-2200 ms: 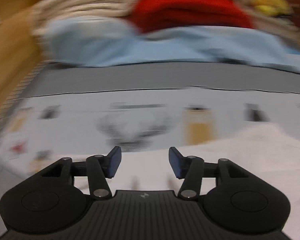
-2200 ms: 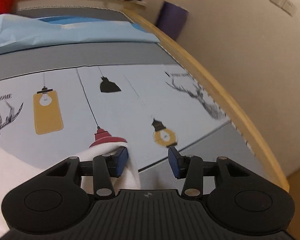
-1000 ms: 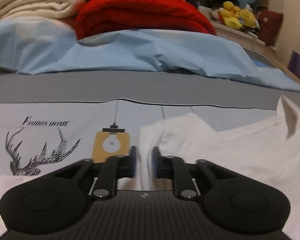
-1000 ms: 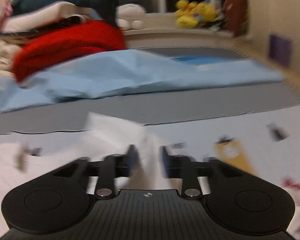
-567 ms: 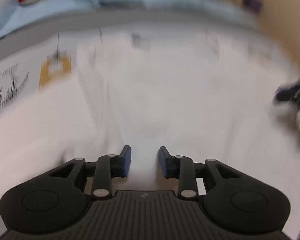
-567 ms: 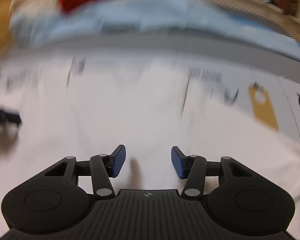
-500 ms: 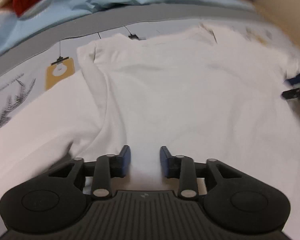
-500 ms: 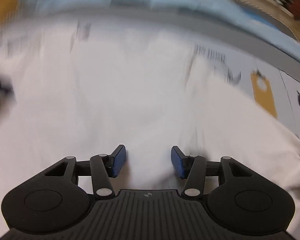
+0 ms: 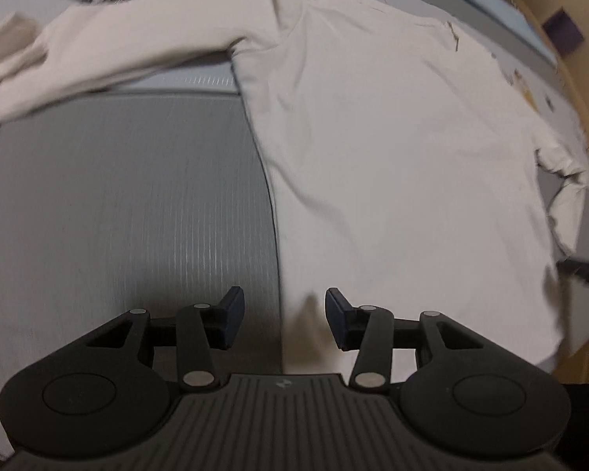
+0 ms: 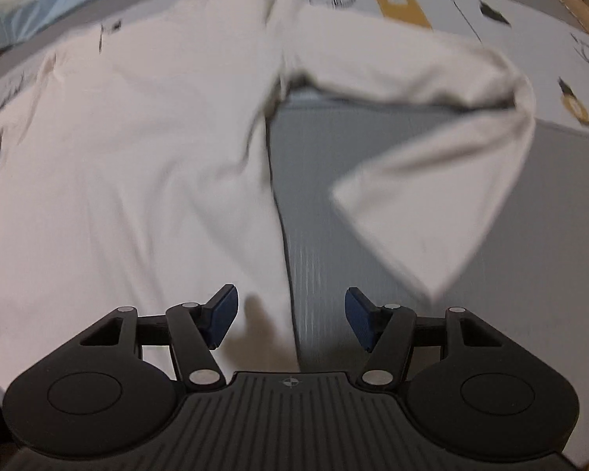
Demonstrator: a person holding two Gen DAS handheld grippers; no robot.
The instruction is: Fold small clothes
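Grey mat [image 9: 137,204] under white shirt [image 9: 392,149]

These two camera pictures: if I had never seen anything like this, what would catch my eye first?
Most striking is the white long-sleeved shirt, spread flat on a grey ribbed mat, with one sleeve bent back toward the camera in the right wrist view. Next come the black grippers with blue pads at the bottom of each picture: the left gripper and the right gripper, both open, each straddling a side edge of the shirt near its hem.
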